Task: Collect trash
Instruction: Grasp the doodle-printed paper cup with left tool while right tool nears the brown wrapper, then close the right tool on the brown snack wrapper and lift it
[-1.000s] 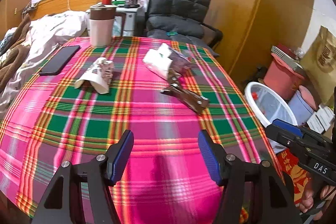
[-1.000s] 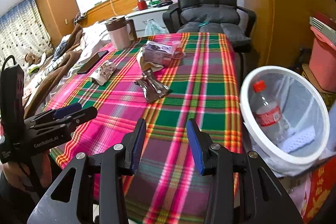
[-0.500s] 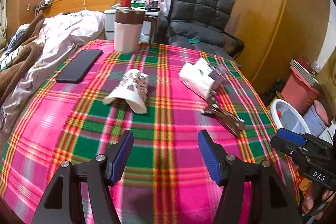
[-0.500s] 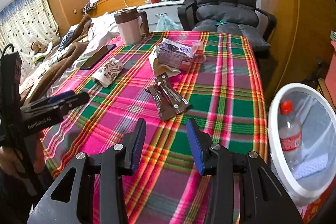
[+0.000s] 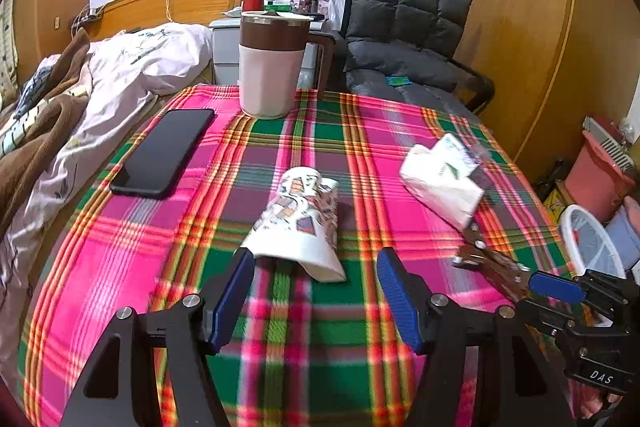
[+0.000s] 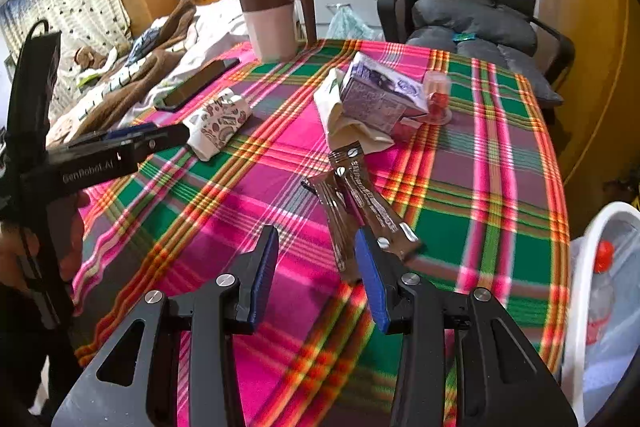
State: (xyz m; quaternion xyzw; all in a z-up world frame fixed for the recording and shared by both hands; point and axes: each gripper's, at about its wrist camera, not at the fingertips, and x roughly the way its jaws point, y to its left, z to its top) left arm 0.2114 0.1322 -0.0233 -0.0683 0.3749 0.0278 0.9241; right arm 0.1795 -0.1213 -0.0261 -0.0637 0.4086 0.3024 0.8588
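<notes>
A crushed patterned paper cup lies on its side on the plaid tablecloth; my left gripper is open, its fingertips flanking the cup's wide end. The cup also shows in the right wrist view. Brown snack wrappers lie in front of my open right gripper, whose right finger overlaps their near end. A white tissue pack, a purple carton and a small clear cup lie farther back. The white trash bin stands right of the table and holds a plastic bottle.
A black phone and a pink and brown jug stand on the table's far left. A grey chair is behind the table, a bed to the left, pink tubs by the bin.
Both grippers have moved forward over the table. The left one swung left and closed in on the paper cup; the right one came up to the brown wrappers. Both stay open.
</notes>
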